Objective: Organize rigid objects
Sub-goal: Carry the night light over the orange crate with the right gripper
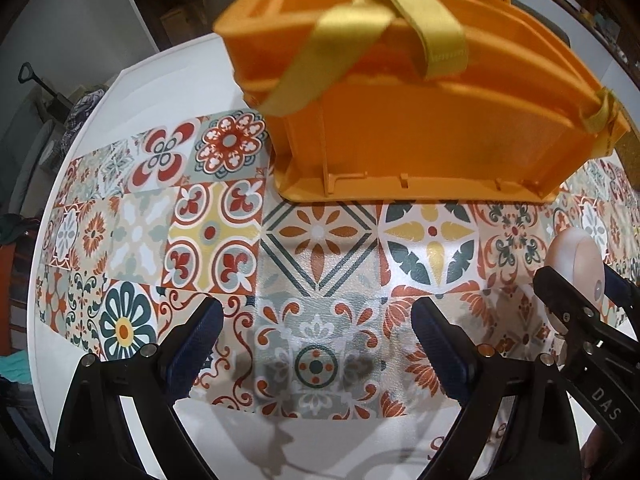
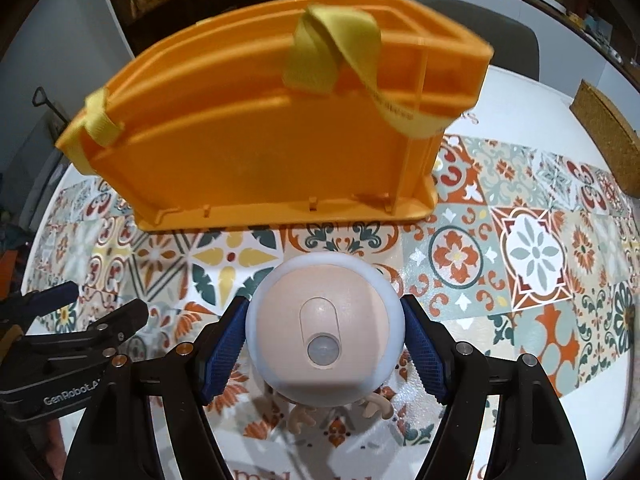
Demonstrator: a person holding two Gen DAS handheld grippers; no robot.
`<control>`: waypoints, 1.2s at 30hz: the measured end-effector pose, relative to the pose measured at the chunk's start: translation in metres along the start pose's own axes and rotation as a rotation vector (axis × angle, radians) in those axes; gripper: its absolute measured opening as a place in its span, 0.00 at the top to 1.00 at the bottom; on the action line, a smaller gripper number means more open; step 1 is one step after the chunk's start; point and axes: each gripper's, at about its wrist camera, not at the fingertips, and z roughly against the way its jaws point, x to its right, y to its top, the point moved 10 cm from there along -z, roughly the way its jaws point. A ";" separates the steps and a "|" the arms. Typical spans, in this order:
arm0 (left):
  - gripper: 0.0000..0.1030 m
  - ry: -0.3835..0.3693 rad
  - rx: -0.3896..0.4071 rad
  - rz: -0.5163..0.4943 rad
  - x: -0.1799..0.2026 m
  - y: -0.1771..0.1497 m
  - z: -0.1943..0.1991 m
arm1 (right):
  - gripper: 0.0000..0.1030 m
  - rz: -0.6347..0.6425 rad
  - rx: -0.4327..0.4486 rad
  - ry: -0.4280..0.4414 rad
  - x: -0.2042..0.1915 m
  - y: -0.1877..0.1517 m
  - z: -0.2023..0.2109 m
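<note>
An orange plastic bin (image 1: pixel 420 120) with yellow straps (image 1: pixel 360 40) stands on the patterned table mat (image 1: pixel 320 248); it also shows in the right wrist view (image 2: pixel 272 128). My right gripper (image 2: pixel 324 344) is shut on a round white and peach sensor light (image 2: pixel 324 328) and holds it above the mat, in front of the bin. The light with the right gripper shows at the right edge of the left wrist view (image 1: pixel 576 264). My left gripper (image 1: pixel 316 344) is open and empty over the mat, in front of the bin.
The mat (image 2: pixel 520 248) lies on a white round table (image 1: pixel 160 92). A cork block (image 2: pixel 604 136) lies at the far right. A grey chair (image 2: pixel 500 32) stands behind the table. My left gripper (image 2: pixel 72 320) shows at the left of the right wrist view.
</note>
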 end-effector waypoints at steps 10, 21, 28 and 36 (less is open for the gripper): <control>0.05 -0.012 0.078 0.007 -0.009 0.014 0.040 | 0.27 0.008 0.062 0.011 -0.011 0.018 0.041; 0.01 -0.021 0.183 0.013 -0.018 0.038 0.083 | 0.27 0.029 0.116 0.030 -0.028 0.041 0.073; 0.00 -0.034 0.230 0.023 -0.025 0.054 0.101 | 0.27 0.039 0.157 0.038 -0.036 0.062 0.093; 0.00 -0.042 0.272 0.026 -0.029 0.073 0.118 | 0.27 0.044 0.192 0.042 -0.042 0.086 0.107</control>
